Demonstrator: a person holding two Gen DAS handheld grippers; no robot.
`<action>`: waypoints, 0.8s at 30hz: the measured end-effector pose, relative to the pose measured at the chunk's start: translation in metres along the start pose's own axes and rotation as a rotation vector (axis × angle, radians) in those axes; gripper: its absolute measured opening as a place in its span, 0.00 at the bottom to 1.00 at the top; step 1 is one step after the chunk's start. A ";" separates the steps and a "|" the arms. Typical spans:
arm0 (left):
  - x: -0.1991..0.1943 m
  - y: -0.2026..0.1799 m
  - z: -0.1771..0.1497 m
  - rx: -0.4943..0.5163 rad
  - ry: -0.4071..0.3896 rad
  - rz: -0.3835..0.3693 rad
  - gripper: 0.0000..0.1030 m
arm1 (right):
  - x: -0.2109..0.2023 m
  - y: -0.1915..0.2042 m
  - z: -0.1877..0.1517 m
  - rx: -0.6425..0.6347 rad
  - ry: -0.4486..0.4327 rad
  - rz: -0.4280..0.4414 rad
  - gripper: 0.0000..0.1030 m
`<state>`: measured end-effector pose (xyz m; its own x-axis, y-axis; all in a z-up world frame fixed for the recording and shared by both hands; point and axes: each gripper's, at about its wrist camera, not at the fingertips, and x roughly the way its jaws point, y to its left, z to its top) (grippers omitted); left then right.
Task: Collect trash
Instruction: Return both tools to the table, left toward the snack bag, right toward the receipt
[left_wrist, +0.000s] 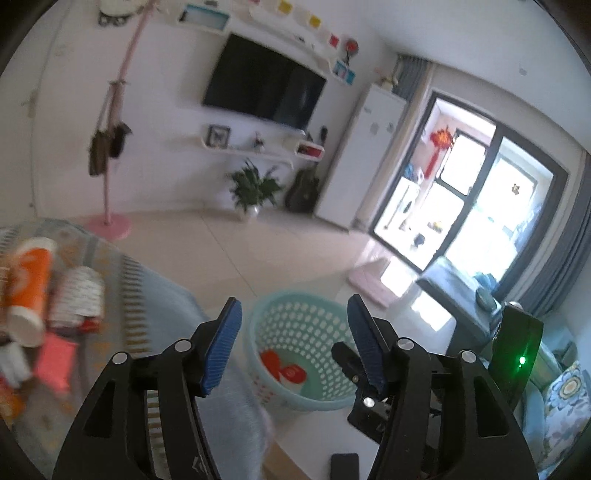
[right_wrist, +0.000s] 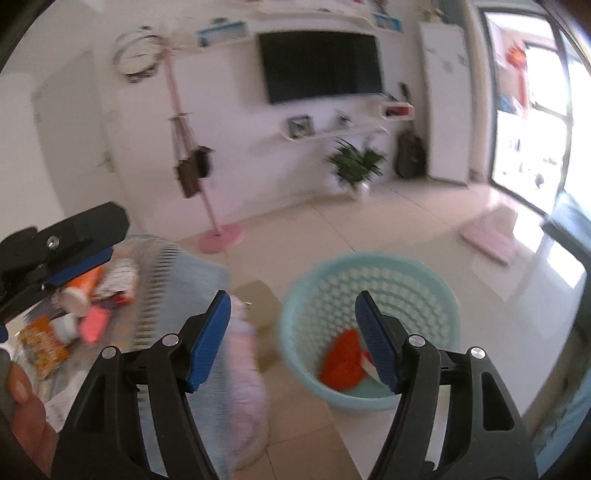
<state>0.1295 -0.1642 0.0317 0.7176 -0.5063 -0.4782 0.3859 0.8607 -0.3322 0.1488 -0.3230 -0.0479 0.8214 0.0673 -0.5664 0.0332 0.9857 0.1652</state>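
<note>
Now both empty: left gripper & right gripper hang released above pale-green perforated plastic basket. Next, swing left to worktop; pinch orange paper cup mid-body.

Bright daylight glares through the balcony door; fisheye-curved edges, motion blur throughout.

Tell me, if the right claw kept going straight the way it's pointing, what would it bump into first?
Probably the pale turquoise plastic basket with holes on the floor. The open, empty right claw frames its near rim, with nothing visible in between. Red trash lies inside. Depth is hard to judge, so it might reach the floor tiles just before it.
</note>
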 end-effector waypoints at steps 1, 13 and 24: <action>-0.014 0.005 0.000 -0.005 -0.019 0.014 0.56 | -0.005 0.010 0.000 -0.018 -0.007 0.021 0.64; -0.122 0.084 -0.027 -0.079 -0.098 0.209 0.55 | -0.034 0.120 -0.058 -0.185 0.057 0.231 0.64; -0.187 0.183 -0.067 -0.262 -0.103 0.358 0.55 | -0.027 0.185 -0.122 -0.217 0.322 0.446 0.64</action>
<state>0.0270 0.0847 0.0054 0.8381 -0.1597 -0.5217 -0.0473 0.9313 -0.3610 0.0637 -0.1237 -0.1003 0.5138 0.4924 -0.7025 -0.4207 0.8583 0.2939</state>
